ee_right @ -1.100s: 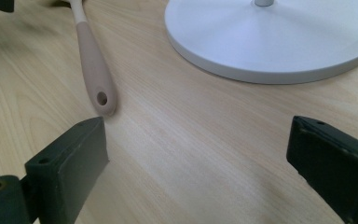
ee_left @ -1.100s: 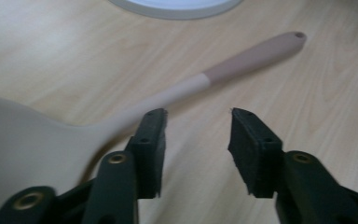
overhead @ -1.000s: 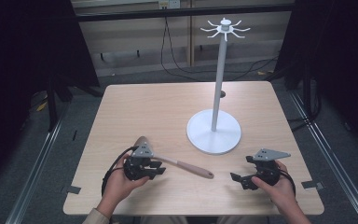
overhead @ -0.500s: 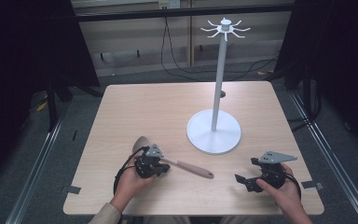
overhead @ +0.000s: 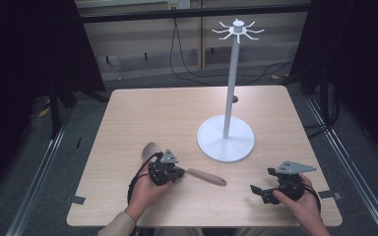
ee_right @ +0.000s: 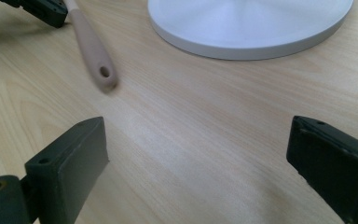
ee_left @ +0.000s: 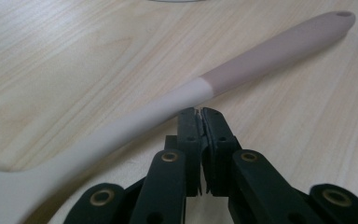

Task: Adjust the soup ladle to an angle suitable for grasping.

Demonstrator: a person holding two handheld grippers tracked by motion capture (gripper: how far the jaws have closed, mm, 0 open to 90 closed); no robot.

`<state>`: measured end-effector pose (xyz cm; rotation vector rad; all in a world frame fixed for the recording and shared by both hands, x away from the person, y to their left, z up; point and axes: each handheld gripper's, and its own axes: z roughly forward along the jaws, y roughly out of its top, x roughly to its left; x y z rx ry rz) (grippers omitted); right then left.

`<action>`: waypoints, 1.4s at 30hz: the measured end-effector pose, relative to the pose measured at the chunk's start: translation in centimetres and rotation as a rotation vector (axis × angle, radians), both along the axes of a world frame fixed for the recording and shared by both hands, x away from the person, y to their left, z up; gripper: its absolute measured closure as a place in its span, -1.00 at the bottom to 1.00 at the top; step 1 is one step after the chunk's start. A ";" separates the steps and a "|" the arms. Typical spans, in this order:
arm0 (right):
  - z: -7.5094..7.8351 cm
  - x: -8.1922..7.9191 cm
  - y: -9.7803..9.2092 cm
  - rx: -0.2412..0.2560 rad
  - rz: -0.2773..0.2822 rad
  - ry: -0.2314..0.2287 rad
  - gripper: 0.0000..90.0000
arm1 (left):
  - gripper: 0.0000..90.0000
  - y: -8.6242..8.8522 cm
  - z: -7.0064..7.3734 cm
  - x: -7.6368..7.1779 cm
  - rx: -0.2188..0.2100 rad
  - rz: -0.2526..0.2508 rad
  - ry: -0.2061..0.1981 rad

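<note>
Left gripper view: left gripper (ee_left: 200, 114) fingers pressed together, tips beside spatula (ee_left: 177, 100), gripping nothing. High view hides this; there it has advanced onto the spatula lying on worktop (overhead: 152, 115). Right gripper (overhead: 261, 191) fingers wide apart, empty.

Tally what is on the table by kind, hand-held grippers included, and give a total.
Spatula: 1
White hook stand: 1
Hand-held grippers: 2, the left gripper with jaws together beside the spatula's handle, the right gripper with jaws wide apart
Total: 4
</note>
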<state>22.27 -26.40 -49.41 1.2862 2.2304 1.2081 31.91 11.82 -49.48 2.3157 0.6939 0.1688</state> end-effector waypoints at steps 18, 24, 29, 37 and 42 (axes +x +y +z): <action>-0.2 -0.2 -0.1 -0.007 0.002 0.005 -0.89 | 0.86 -0.7 -0.2 1.0 -0.022 0.018 -0.009; -0.2 -0.2 0.1 -0.009 0.007 0.005 -0.89 | 0.69 -0.4 0.4 0.8 -0.030 0.000 0.003; -0.1 -0.2 -0.1 -0.002 0.000 0.004 -0.89 | 0.43 0.5 1.6 0.7 -0.036 -0.030 0.003; 0.0 0.0 0.2 -0.001 0.009 0.002 -0.89 | 0.09 1.0 2.7 1.6 0.020 -0.084 -0.041; 0.0 0.2 0.5 0.003 0.021 0.006 -0.89 | 0.00 0.8 3.0 2.5 0.060 -0.111 -0.050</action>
